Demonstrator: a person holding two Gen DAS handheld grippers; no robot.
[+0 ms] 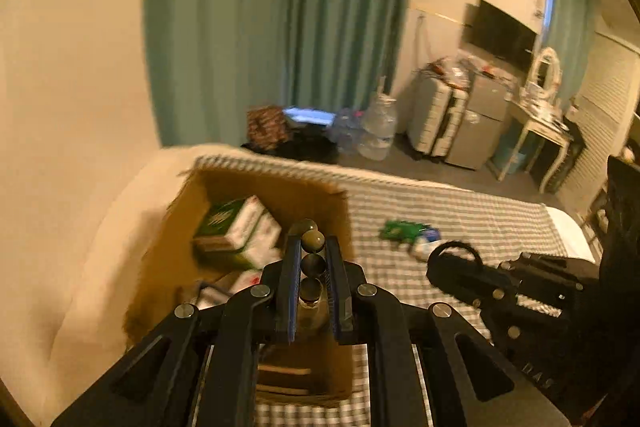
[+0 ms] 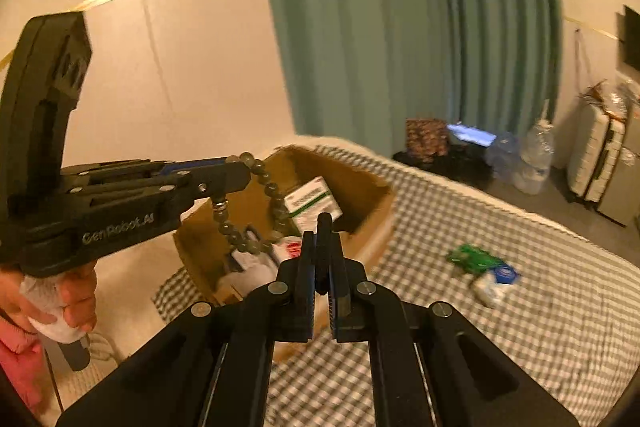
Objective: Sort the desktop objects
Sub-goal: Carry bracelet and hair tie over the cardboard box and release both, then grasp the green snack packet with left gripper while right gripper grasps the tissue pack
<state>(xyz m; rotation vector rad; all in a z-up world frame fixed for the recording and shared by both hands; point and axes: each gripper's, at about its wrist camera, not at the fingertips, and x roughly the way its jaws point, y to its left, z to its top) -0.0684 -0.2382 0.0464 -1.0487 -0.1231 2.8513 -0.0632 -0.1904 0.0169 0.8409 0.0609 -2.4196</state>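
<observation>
My left gripper is shut on a grey-green bead bracelet and holds it above an open cardboard box. In the right wrist view the left gripper is at the left and the bracelet hangs from it over the box. A green-and-white carton lies inside the box. My right gripper has its jaws close together with a thin black thing between them; I cannot tell what it is. It shows in the left wrist view at the right.
The box stands on a green-checked cloth. A green packet and a blue-and-white packet lie on the cloth to the right. Beyond the edge are a teal curtain, water bottles and a suitcase.
</observation>
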